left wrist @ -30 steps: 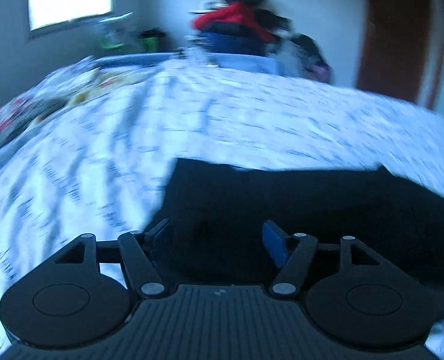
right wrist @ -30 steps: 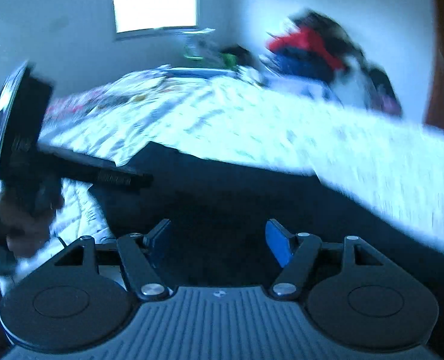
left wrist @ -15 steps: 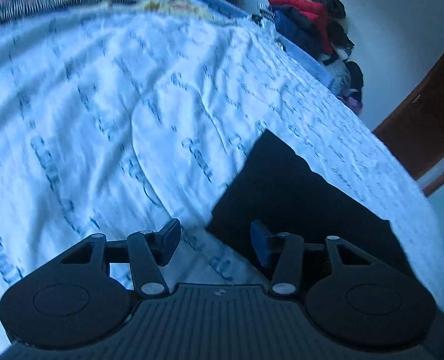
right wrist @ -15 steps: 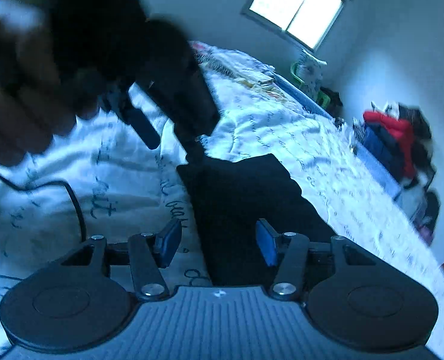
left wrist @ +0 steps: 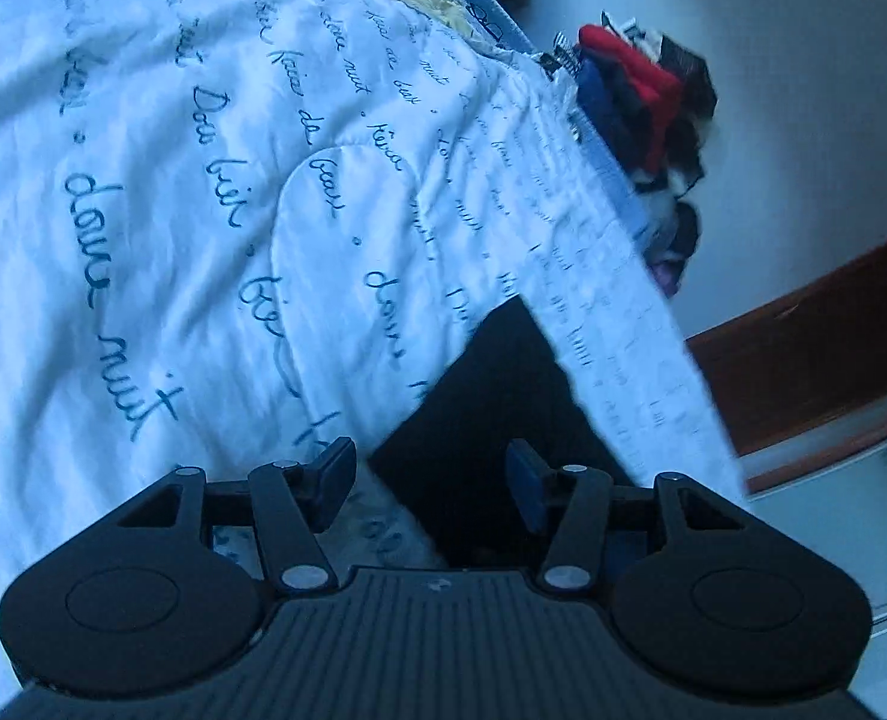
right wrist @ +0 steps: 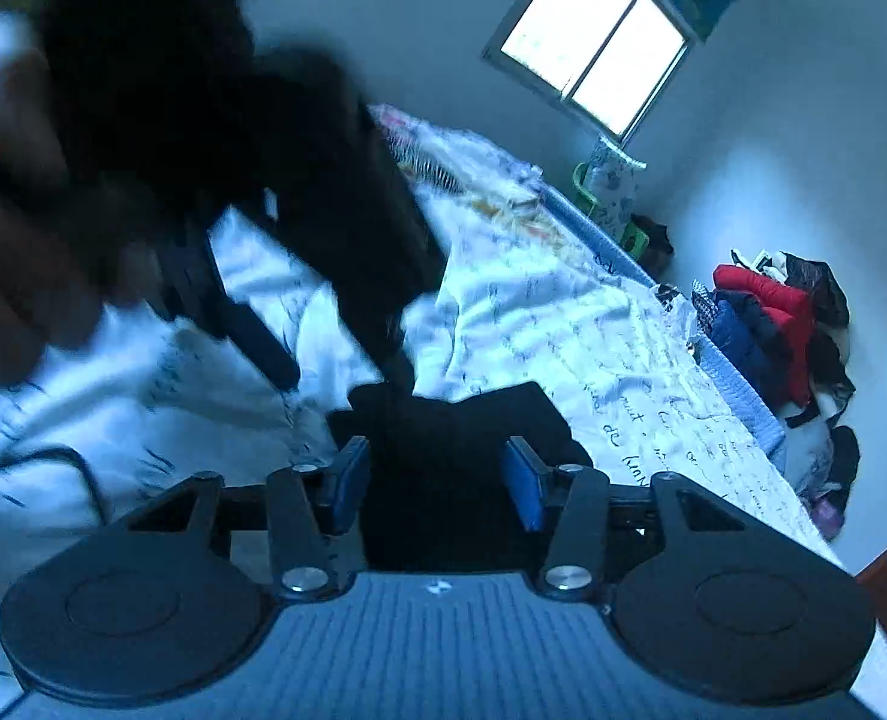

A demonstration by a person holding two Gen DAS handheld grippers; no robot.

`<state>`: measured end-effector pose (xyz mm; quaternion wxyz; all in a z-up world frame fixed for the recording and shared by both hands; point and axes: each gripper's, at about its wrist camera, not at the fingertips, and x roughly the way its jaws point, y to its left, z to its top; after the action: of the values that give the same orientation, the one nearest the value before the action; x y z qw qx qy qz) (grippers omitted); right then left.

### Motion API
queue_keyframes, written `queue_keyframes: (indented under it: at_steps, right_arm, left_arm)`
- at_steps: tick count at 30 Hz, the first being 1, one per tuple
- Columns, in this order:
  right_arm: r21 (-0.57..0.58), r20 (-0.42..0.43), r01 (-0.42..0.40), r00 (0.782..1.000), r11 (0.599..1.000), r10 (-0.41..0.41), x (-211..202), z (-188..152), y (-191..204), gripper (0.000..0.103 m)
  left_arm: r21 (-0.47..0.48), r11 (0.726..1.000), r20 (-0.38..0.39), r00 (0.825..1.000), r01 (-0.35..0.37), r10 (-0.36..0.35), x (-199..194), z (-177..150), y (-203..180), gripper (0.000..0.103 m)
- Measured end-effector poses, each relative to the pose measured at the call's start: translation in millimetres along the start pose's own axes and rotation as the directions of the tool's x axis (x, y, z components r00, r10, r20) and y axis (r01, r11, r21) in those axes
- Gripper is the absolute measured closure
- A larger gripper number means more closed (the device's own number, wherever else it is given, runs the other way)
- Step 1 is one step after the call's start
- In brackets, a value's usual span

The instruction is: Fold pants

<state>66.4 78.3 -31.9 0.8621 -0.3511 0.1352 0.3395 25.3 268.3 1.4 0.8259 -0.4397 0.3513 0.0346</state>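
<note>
Left gripper [left wrist: 431, 480] tilted, jaws apart over black pants [left wrist: 497, 396]

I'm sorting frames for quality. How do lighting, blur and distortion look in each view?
Left wrist view: heavy blue cast, fisheye bending; the bedsheet script is readable, while the clothes pile is smeared. Right wrist view: the window is blown out, the left gripper and hand are motion-blurred, and the black pants show no detail.
</note>
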Motion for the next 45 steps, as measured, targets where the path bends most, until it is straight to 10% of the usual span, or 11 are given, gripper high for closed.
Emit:
queue_keyframes:
  at_steps: [13,17,26,32,36,45]
  right_arm:
    - [-0.016,-0.012,0.092,0.996,0.996,-0.092,19.1,-7.8,10.1,0.076]
    - [0.063,-0.018,0.050,0.999,0.997,-0.049,19.2,-7.7,-0.5,0.081]
    - [0.030,-0.041,-0.015,0.999,0.999,0.017,17.8,-11.5,10.9,0.097]
    - [0.045,-0.064,-0.020,0.998,0.999,0.023,16.3,-15.4,9.9,0.090]
    - [0.025,-0.068,-0.019,0.998,1.000,0.021,-7.1,-20.0,15.7,0.073]
    - [-0.140,-0.074,0.121,0.988,0.983,-0.132,19.9,-26.5,35.3,0.069]
  left_arm:
    - [-0.151,0.979,-0.104,0.983,0.134,-0.150,33.2,2.5,4.0,0.049]
    - [-0.209,0.971,-0.092,0.987,0.113,-0.135,43.1,4.8,10.8,0.087]
    - [-0.144,0.985,-0.044,0.994,0.093,-0.101,28.6,-5.2,14.9,0.093]
    - [-0.036,0.998,-0.052,0.998,0.046,-0.048,30.2,-4.5,8.6,0.084]
    - [0.055,0.998,0.019,1.000,-0.005,0.004,12.3,-3.0,1.6,0.043]
    - [-0.103,0.982,-0.152,0.973,0.158,-0.173,33.3,-5.3,14.9,0.035]
